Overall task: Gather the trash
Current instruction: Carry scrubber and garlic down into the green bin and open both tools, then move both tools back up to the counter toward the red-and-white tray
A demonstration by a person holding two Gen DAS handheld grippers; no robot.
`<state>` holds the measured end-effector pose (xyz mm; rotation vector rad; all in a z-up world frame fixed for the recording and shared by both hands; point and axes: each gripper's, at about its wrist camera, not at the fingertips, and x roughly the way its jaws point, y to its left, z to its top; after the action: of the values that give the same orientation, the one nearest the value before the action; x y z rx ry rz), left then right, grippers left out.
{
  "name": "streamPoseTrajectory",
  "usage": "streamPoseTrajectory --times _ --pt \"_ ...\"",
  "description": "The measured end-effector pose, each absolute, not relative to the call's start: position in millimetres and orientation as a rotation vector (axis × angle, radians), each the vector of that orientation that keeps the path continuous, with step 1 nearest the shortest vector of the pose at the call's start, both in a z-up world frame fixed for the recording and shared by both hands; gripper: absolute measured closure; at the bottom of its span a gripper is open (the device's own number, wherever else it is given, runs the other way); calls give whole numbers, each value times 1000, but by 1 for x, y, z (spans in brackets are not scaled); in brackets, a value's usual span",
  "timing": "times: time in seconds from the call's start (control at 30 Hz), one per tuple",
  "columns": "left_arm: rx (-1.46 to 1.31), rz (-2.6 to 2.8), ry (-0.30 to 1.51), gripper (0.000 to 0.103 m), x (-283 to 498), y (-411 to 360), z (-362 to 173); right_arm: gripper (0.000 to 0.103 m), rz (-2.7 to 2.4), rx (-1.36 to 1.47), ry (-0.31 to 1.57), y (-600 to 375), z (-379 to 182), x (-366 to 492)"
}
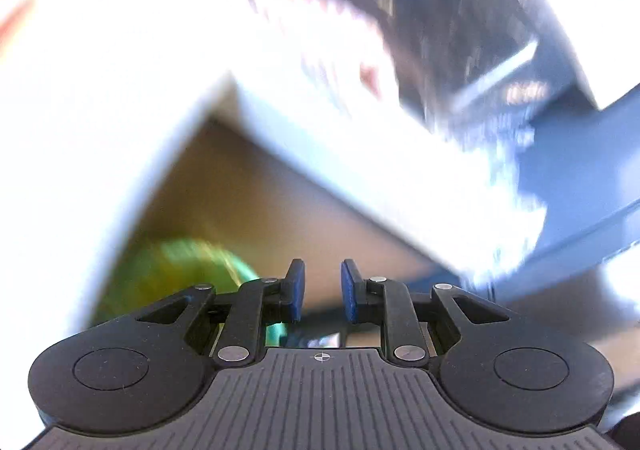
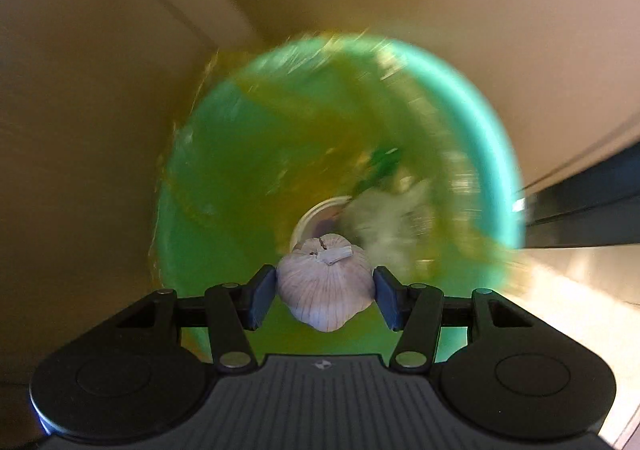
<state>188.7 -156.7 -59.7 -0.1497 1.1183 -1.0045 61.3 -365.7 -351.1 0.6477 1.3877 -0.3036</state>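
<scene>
In the right wrist view my right gripper (image 2: 325,292) is shut on a white garlic bulb (image 2: 325,286) and holds it above a green bin (image 2: 500,154) lined with a yellow-green bag. Blurred trash lies in the bin, including a round tin lid (image 2: 316,216) and crumpled pale paper (image 2: 392,214). In the left wrist view my left gripper (image 1: 322,292) is empty, its blue pads a small gap apart. The green bin (image 1: 176,270) shows blurred low on the left, behind the left finger.
Tan cabinet walls (image 2: 100,98) close in around the bin. A bright white counter or cupboard edge (image 1: 120,90) runs over the left view, with a dark appliance (image 1: 460,30) and blue surface (image 1: 580,154) at the right. The left view is strongly motion-blurred.
</scene>
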Motion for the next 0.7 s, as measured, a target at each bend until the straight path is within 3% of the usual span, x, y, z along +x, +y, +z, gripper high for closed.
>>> streamPoseTrajectory --times 0.1,0.23,0.37,0.53,0.7 --pt "-122 -836 988 80 189 -113 -31 50 -299 674 1464 -354 -387 82" --pt "-219 -641 986 80 189 -50 -30 49 -334 682 1567 -355 -428 103" --pt "-285 -536 997 80 176 -3 -36 38 -362 773 1576 -367 -429 105" --pt "-335 -483 981 80 169 34 -40 37 -430 756 1479 -374 -382 97" --pt "-366 -441 939 80 170 46 -38 37 -414 643 1267 -366 -280 82"
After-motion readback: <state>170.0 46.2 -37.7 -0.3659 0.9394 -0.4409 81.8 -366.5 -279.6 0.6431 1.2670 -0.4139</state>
